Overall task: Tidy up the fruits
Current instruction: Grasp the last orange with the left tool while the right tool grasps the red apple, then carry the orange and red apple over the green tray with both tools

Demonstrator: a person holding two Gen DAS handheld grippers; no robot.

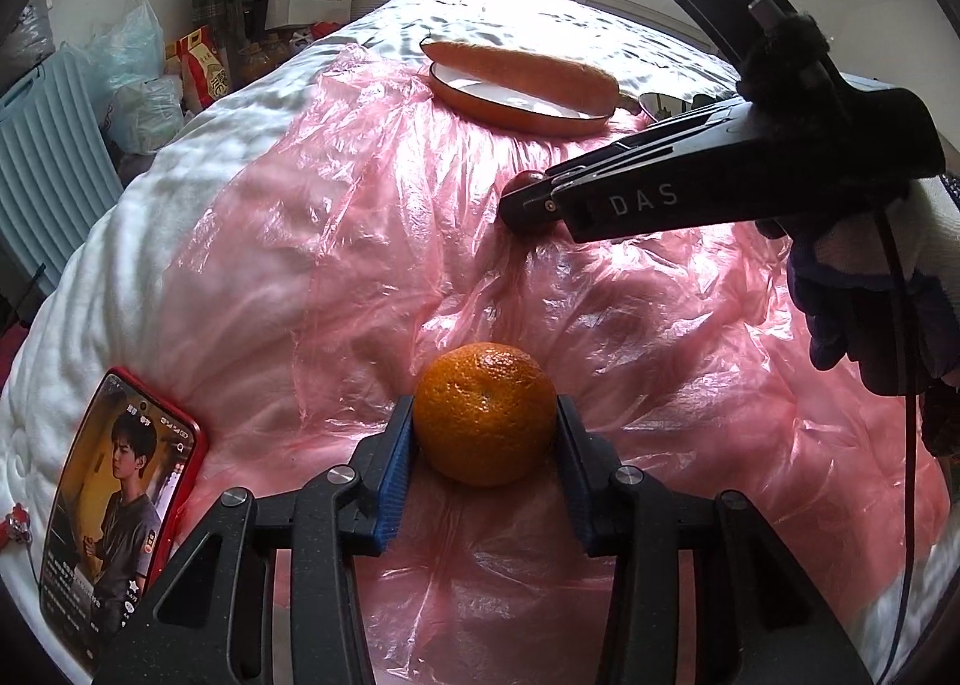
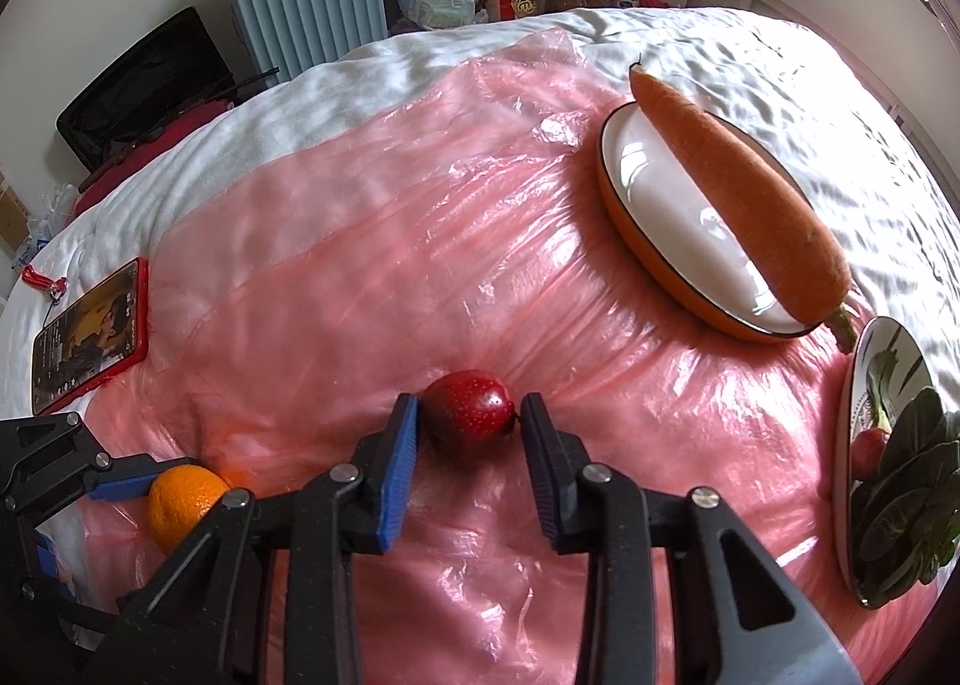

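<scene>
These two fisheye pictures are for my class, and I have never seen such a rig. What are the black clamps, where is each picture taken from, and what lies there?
No robot here: a person holds two hand-held grippers, each with a camera looking along its jaws. The left gripper has its jaws against a round orange mandarin. The right gripper brackets a small dark red speckled fruit, with a slight gap on one side. Both rest on pink plastic sheeting over a white bed. Nearby, a long carrot lies across an orange-rimmed white dish, and there is a red-cased phone.
</scene>
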